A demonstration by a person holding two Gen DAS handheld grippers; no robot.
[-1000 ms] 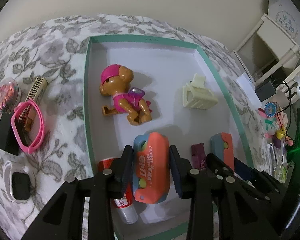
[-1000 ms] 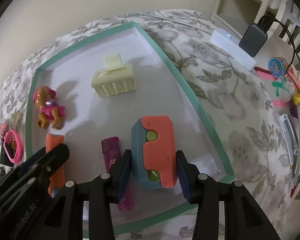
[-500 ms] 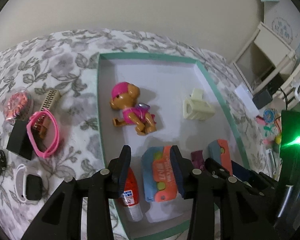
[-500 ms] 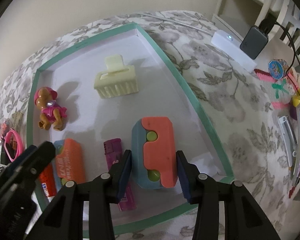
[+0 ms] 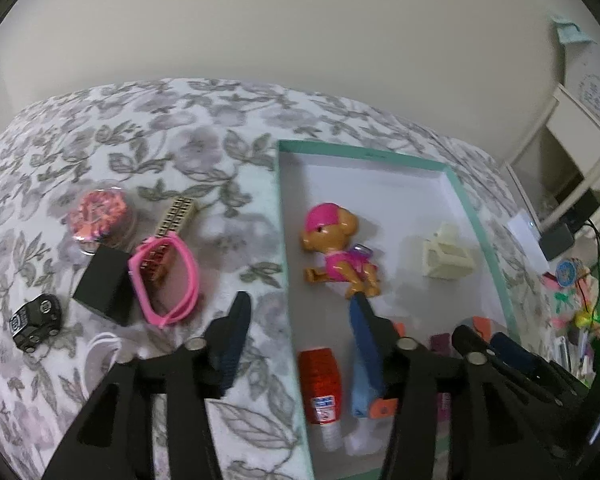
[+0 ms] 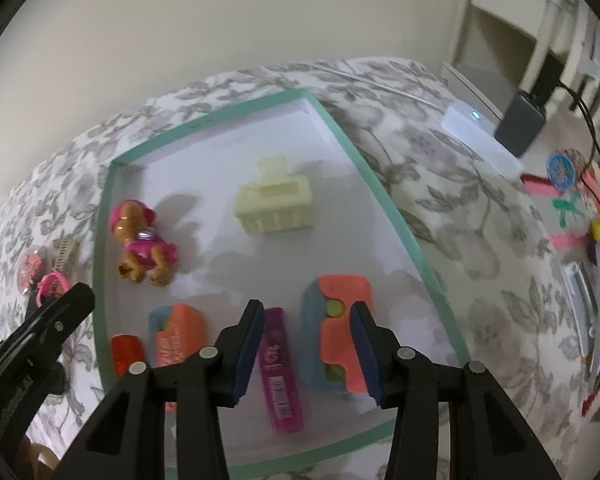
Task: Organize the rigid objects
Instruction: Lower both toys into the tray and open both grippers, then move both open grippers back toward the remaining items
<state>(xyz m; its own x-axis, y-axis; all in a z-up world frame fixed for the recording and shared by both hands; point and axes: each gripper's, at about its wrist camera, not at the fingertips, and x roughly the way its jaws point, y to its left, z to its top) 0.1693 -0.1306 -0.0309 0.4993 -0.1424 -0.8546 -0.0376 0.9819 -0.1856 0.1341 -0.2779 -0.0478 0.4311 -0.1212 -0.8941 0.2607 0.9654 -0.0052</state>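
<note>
A white tray with a teal rim [image 5: 476, 208] [image 6: 400, 220] lies on the floral cloth. In it are a toy dog [image 5: 340, 256] [image 6: 140, 240], a cream hair claw [image 5: 446, 256] [image 6: 276, 206], a red tube [image 5: 320, 384] [image 6: 128, 354], a purple lighter [image 6: 278, 372] and two orange-and-blue toys [image 6: 178, 334] [image 6: 338, 340]. My left gripper [image 5: 300, 320] is open and empty above the tray's left rim. My right gripper [image 6: 306, 328] is open and empty above the tray's front, the right-hand toy just beyond its right finger.
Left of the tray lie pink glasses [image 5: 168, 280], a black box [image 5: 104, 284], a brown comb [image 5: 172, 220], a round clear case [image 5: 100, 216], a black toy car [image 5: 36, 320] and a white watch [image 5: 100, 352]. Right of the tray are small trinkets [image 6: 572, 208], a charger [image 6: 520, 122] and white shelves.
My left gripper let go of its orange-and-blue toy, opened wide and pulled back to the left. My right gripper opened, released its toy in the tray and lifted away.
</note>
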